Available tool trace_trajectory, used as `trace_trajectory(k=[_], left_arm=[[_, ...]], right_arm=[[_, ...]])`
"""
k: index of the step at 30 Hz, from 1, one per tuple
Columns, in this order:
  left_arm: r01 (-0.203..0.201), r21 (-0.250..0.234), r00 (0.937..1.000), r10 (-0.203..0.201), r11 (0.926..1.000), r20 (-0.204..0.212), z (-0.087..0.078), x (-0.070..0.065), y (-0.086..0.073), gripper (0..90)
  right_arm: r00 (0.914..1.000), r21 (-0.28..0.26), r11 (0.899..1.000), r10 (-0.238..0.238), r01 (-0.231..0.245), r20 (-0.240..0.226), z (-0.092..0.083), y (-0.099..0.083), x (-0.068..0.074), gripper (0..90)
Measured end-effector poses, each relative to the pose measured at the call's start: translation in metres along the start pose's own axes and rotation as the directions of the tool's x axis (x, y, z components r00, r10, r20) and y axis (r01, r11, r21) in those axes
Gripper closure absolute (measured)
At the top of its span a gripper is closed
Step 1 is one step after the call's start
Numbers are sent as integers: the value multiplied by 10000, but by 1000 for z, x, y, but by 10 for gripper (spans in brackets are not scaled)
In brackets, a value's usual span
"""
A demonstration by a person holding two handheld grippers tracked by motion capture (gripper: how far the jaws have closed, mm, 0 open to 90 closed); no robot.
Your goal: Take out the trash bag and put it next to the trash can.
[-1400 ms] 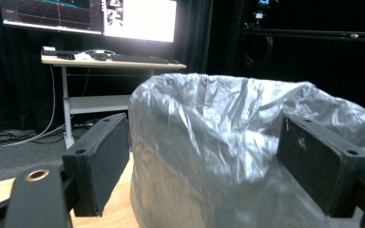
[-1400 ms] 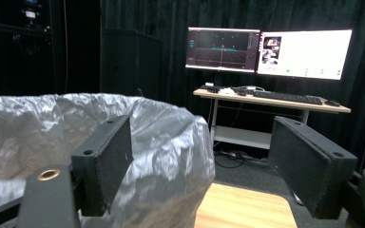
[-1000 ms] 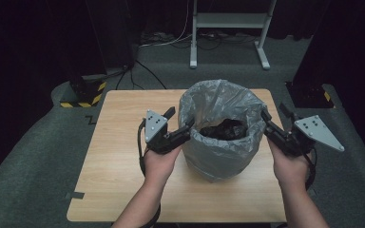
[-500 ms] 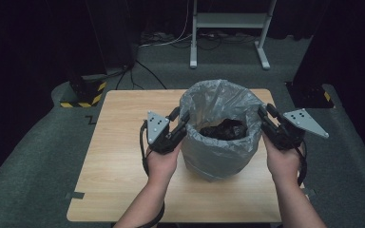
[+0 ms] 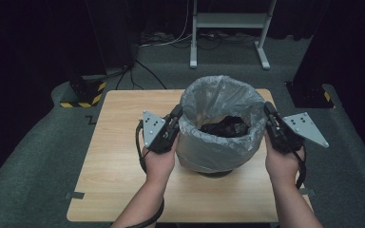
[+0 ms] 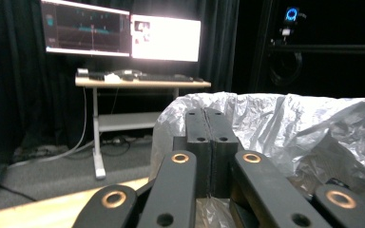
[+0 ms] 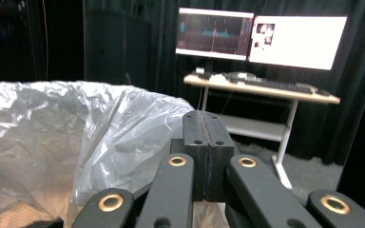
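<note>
Since a second ago both hands have drawn in from either side of the bin, and the jaws of both tongs have just been closing. The left tongs [image 5: 177, 114] now sit at the left rim of the crinkled translucent grey plastic bin liner [image 5: 221, 95], jaws pressed flat together; in the left gripper view the left tongs [image 6: 210, 114] meet right against the liner's [image 6: 285, 118] folded-over edge, though whether any film is pinched between them cannot be told. The right tongs [image 5: 268, 110] are at the opposite rim, also fully together; in the right gripper view the right tongs [image 7: 202, 116] have the liner [image 7: 76, 123] just to their left. Between the two tongs, the liner lines a round bin holding a crumpled black mass [image 5: 224, 127]. The bin stands on the pale wooden table [image 5: 119, 142].
</note>
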State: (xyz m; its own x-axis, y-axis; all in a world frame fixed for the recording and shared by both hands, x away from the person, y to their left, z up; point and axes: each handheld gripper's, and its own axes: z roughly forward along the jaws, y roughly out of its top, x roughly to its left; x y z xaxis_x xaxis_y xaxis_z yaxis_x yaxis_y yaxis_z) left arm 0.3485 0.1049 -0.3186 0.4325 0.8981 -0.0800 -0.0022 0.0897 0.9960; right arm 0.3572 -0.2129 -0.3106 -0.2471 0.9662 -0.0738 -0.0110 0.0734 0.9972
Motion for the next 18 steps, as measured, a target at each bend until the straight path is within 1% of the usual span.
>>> trace_trajectory(k=[1, 2, 4, 5, 6, 7, 8, 10, 12, 13, 14, 15, 17, 18], left_arm=[[0, 0, 10000, 0, 10000, 0, 0, 0, 0, 891], [6, -232, 10000, -5, 9997, 46, 0, -1, 7, 891], [-43, -448, 10000, 47, 9990, 84, -1, -1, 14, 891], [-43, -448, 10000, 47, 9990, 84, -1, -1, 14, 891], [-42, -627, 9999, 51, 9980, 134, -1, -2, 22, 891], [-42, -627, 9999, 51, 9980, 134, -1, -2, 22, 891], [-104, -778, 9998, 118, 9969, 175, -1, -2, 29, 892], [-180, -898, 9996, 199, 9958, 208, -1, -2, 36, 891], [-158, -949, 9996, 178, 9954, 200, -1, -2, 39, 891], [-135, -1109, 9996, 161, 9937, 230, -3, -2, 45, 891], [-135, -1109, 9996, 161, 9937, 230, -3, -2, 45, 891], [-170, -1252, 9994, 207, 9920, 280, -6, -4, 47, 892], [-189, -1297, 9993, 230, 9914, 299, -8, -4, 46, 891], [-176, -1284, 9992, 221, 9916, 333, -10, -4, 42, 891]], right_arm=[[10000, -143, 9999, 18, -18, 4, -2, 3, 0, 898], [10000, -297, 9996, 14, -13, 34, -4, 7, 1, 898], [10000, -567, 9984, 64, -60, 58, -8, 14, 2, 898], [9999, -687, 9976, 86, -80, 78, -9, 17, 3, 898], [9999, -807, 9967, 78, -70, 94, -11, 21, 3, 898], [9999, -807, 9967, 78, -70, 94, -11, 21, 3, 898], [9998, -983, 9950, 167, -158, 88, -14, 28, 3, 898], [9997, -1109, 9936, 231, -219, 96, -15, 35, 3, 898], [9997, -1227, 9922, 215, -196, 134, -16, 42, 4, 898], [9997, -1312, 9912, 198, -176, 158, -17, 45, 4, 898], [9997, -1312, 9912, 198, -176, 158, -17, 45, 4, 898], [9995, -1491, 9885, 273, -242, 187, -20, 52, 3, 898], [9994, -1570, 9873, 271, -238, 193, -22, 54, 3, 898], [9993, -1723, 9846, 340, -310, 148, -27, 57, 5, 898]])
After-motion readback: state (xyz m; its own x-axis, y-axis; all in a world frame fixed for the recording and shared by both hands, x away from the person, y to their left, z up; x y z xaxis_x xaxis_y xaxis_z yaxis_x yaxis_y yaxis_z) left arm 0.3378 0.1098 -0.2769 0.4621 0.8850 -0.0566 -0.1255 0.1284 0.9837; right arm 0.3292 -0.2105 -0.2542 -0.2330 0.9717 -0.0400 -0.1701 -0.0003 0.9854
